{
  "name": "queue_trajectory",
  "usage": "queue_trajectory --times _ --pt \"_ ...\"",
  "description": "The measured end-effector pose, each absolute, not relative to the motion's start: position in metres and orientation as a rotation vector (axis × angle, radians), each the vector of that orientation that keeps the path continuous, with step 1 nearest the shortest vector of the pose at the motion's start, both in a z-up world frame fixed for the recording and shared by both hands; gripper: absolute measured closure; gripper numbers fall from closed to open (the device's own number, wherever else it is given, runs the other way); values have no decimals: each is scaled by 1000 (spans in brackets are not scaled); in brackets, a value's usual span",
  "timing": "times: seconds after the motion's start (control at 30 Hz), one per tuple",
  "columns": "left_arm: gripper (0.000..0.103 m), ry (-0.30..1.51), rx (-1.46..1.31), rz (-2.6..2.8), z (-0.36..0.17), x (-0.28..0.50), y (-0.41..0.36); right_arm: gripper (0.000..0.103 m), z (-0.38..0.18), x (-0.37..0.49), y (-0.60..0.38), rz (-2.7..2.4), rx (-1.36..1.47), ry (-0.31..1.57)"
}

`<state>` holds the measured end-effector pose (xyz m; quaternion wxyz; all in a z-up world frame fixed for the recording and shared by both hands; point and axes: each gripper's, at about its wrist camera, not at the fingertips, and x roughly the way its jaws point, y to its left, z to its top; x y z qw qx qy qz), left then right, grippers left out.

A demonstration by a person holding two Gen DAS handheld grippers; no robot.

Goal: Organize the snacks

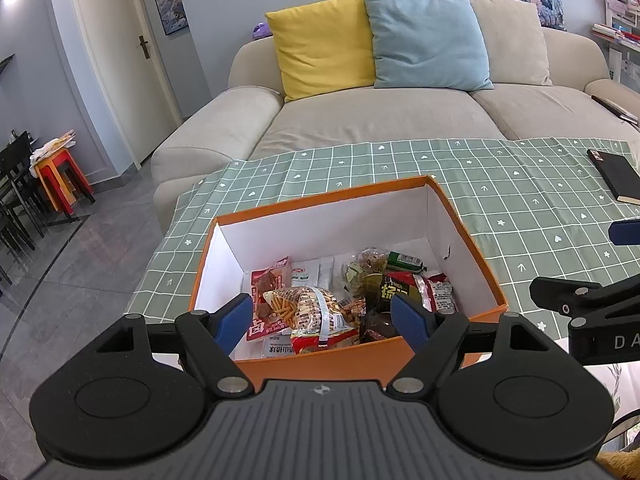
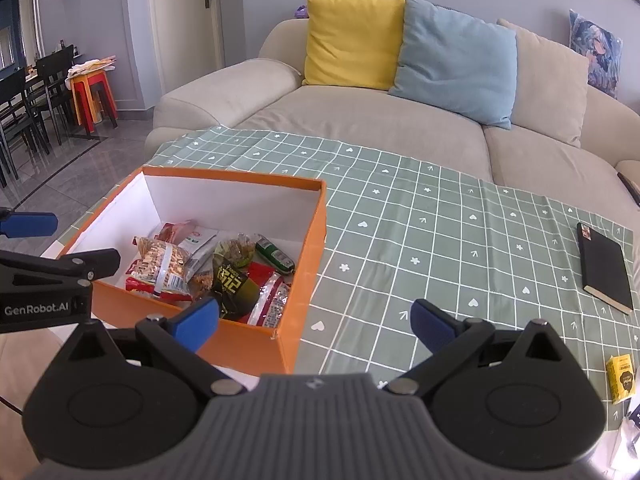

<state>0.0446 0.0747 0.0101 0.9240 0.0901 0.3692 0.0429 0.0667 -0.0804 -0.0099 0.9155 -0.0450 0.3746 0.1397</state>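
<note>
Nearest, the left gripper (image 1: 323, 320) hangs spread wide and empty over the near edge of the orange box (image 1: 362, 358). The right gripper (image 2: 316, 323), also spread and empty, hovers by its right wall. Snack packets (image 2: 208, 268) lie inside the box, on the green checked tablecloth (image 2: 440, 216).

The worktop (image 2: 400, 216) is covered with a green tablecloth (image 1: 500, 184) printed in a white grid with small hearts, flowers and arrows. An orange cardboard box (image 2: 304, 248) with a white inside stands on the cloth toward its left end, open at the top. A black notebook (image 2: 606, 266) lies flat near the right edge, well apart from the box. A small yellow carton (image 2: 621, 376) lies at the near right corner, nearer than the notebook.
</note>
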Motion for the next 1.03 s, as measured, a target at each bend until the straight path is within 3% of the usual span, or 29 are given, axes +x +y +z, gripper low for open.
queue_trajectory --times 1.03 --pt "12 753 198 70 10 45 71 4 -10 67 -80 286 -89 778"
